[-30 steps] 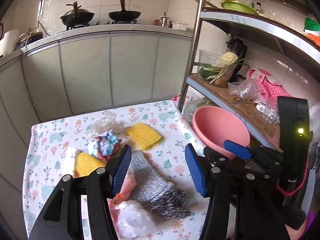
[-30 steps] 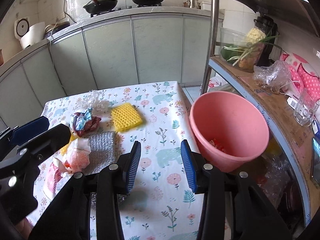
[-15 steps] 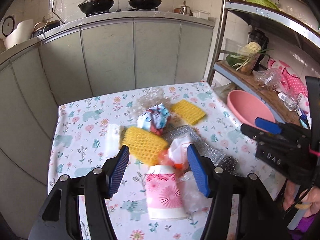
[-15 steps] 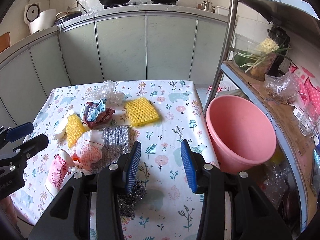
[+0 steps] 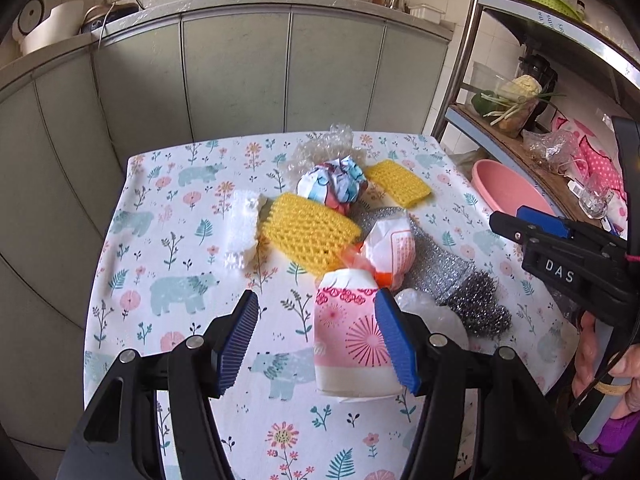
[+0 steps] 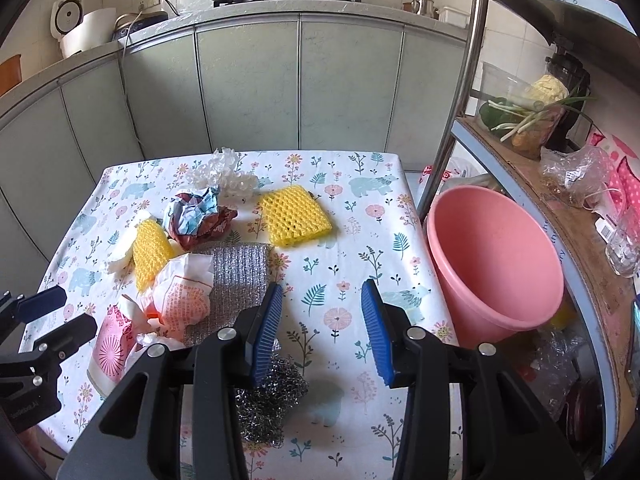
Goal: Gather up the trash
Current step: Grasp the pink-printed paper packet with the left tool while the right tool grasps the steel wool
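Left gripper (image 5: 316, 340) is being held spread wide over the near part of the table (image 5: 132, 280), nothing pinched; its right pad is lining up with the edge of the pink-and-white wrapper (image 5: 352, 344), which is lying flat on the floral cloth at the near end of the trash pile. Right gripper (image 6: 322, 332) is also being held spread and empty, hovering over bare cloth between the pile and the pink bucket (image 6: 496, 264), which is standing just off the table's right edge below the shelf rack (image 6: 532, 168)

Handling, as judged: the wrapper is being read as thin plastic film, very light, limp, somewhat slick. It is likely to fold and slide rather than resist, so a pinch across a raised crease or the crumpled far end is being favoured over the flat face. The white-and-orange bag (image 5: 390, 252) is touching its far end and clear plastic (image 5: 432, 316) is lying against its right side, so either could be dragged along

Also in the pile: two yellow foam nets (image 5: 308, 232), (image 5: 398, 182), a crumpled paper ball (image 5: 332, 184), silver mesh cloth (image 5: 436, 256), steel scourer (image 5: 478, 308). All soft and light; the scourer is springy and could snag on neighbours
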Tool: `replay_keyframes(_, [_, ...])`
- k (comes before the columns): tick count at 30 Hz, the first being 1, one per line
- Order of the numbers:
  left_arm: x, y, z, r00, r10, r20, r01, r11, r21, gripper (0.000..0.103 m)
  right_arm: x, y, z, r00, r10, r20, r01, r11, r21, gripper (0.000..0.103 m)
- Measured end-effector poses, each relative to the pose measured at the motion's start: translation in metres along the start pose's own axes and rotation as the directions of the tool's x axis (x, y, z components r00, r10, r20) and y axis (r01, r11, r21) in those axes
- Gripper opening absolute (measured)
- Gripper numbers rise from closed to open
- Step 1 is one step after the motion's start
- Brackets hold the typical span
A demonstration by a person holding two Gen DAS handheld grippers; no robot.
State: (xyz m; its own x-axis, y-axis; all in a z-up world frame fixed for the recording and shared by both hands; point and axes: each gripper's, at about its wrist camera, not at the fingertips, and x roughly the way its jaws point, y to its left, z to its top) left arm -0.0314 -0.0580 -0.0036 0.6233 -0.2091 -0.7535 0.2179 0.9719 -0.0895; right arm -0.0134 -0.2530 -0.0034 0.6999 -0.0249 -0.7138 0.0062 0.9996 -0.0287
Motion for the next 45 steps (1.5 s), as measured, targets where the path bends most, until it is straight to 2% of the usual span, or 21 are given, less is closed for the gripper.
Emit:
replay_keyframes(9, [0.009,0.005,-0.013,0.999,-0.001,-0.042,0.001,1.0,-0.014,0.06,0.003,-0.001,-0.002,1.0,0.023,-0.013,-0.023,1.0,0.0,0.042])
replay_keyframes(12, [0.012,0.008,-0.018,0.998,-0.015,-0.056,0.013,1.0,-0.025,0.061,0.003,-0.011,-0.005,0.998,0.069,-0.015,-0.069,0.998,0.015,0.042])
replay_keyframes(15, [0.012,0.01,-0.022,0.998,-0.02,-0.056,0.019,0.999,-0.027,0.063,0.003,-0.02,-0.008,0.988,0.152,-0.025,-0.151,0.988,0.037,0.042])
replay_keyframes(18, [0.012,0.011,-0.024,0.996,-0.06,-0.07,0.056,0.997,-0.054,0.064,-0.001,-0.032,-0.015,0.967,0.254,-0.03,-0.252,0.966,0.057,0.042])
replay_keyframes(21, [0.011,0.008,-0.022,0.991,-0.12,-0.064,0.116,0.991,-0.065,0.064,-0.005,-0.041,-0.022,0.933,0.358,-0.046,-0.354,0.931,0.086,0.042])
replay_keyframes(24, [0.015,0.0,-0.024,0.99,-0.12,-0.072,0.118,0.993,-0.025,0.064,-0.005,-0.045,-0.028,0.907,0.415,-0.068,-0.408,0.907,0.102,0.042])
replay_keyframes(27, [0.024,-0.003,-0.028,0.988,-0.114,-0.104,0.113,0.994,-0.01,0.064,-0.003,-0.047,-0.032,0.892,0.444,-0.089,-0.434,0.894,0.112,0.043])
replay_keyframes(29, [0.029,-0.001,-0.03,0.986,-0.117,-0.121,0.116,0.993,-0.017,0.064,0.0,-0.049,-0.036,0.88,0.464,-0.106,-0.449,0.883,0.135,0.055])
replay_keyframes(30, [0.03,0.001,-0.031,0.984,-0.125,-0.127,0.123,0.992,-0.026,0.063,0.001,-0.05,-0.037,0.869,0.481,-0.112,-0.463,0.873,0.154,0.055])
replay_keyframes(33, [0.028,0.006,-0.034,0.982,-0.149,-0.118,0.145,0.989,-0.041,0.055,0.003,-0.051,-0.04,0.853,0.505,-0.129,-0.481,0.858,0.181,0.056])
replay_keyframes(35, [0.027,0.012,-0.035,0.98,-0.161,-0.116,0.155,0.986,-0.062,0.042,0.004,-0.05,-0.041,0.852,0.506,-0.135,-0.481,0.858,0.178,0.056])
replay_keyframes(40, [0.016,0.024,-0.037,0.984,-0.164,-0.074,0.157,0.984,-0.089,0.03,0.014,-0.045,-0.045,0.843,0.511,-0.17,-0.481,0.857,0.186,0.056])
replay_keyframes(45, [0.005,0.033,-0.036,0.988,-0.148,-0.039,0.143,0.984,-0.101,0.021,0.023,-0.037,-0.047,0.848,0.492,-0.199,-0.464,0.869,0.17,0.056])
